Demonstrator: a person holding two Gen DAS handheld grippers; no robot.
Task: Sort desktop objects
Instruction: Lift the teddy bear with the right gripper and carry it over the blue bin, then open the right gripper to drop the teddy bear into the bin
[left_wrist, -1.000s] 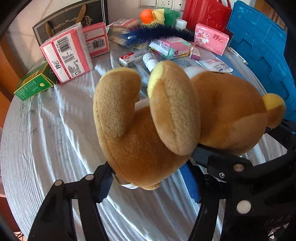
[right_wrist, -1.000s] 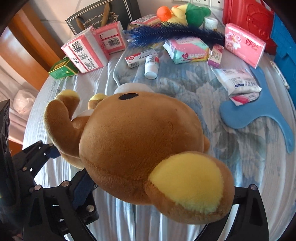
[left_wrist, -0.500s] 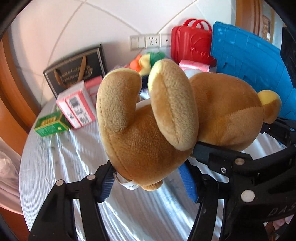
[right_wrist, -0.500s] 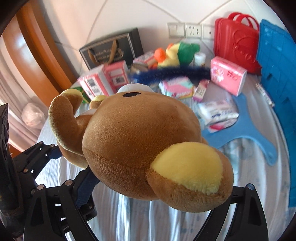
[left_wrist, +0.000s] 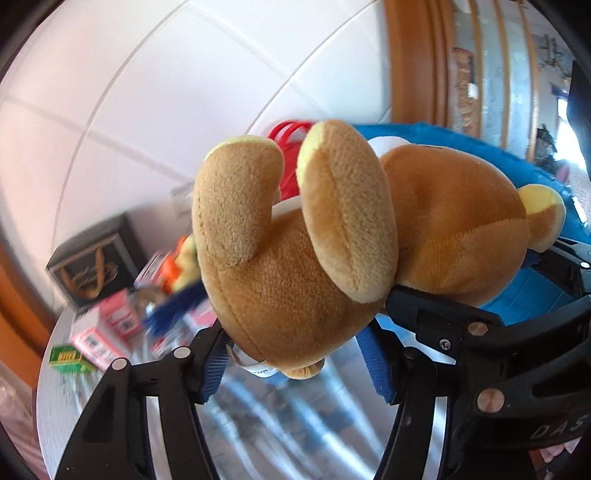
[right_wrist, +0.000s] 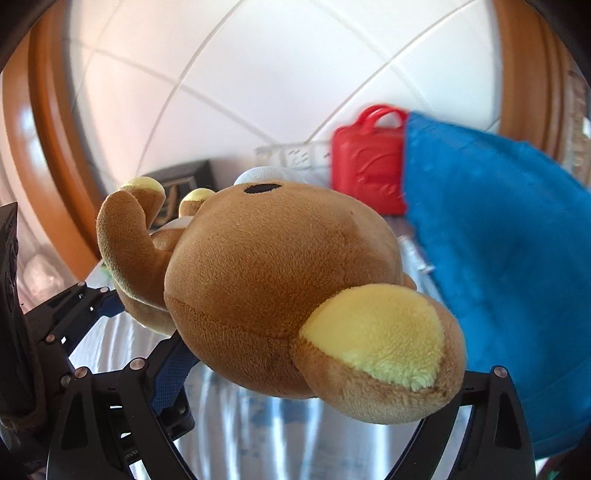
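While both claws pinch it, the left claw (left_wrist: 295, 354) at the rump and the right claw (right_wrist: 314, 391) at the head, the fuzzy brown teddy bear (left_wrist: 332, 251) with rounded yellow-tipped limbs hangs above the bench (left_wrist: 277, 424).

The right hand-held gripper (left_wrist: 524, 266) body reads "DAS" (cut off at the edge).

Bright daylight, motion-blurred background, fisheye-bent edges

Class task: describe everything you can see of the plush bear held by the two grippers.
The bear is soft brown plush with pale yellow ear and paw patches, a black eye and white muzzle. It lies sideways in the air above the table, its body pinched in the left gripper, its head in the right gripper. A small tag hangs underneath.
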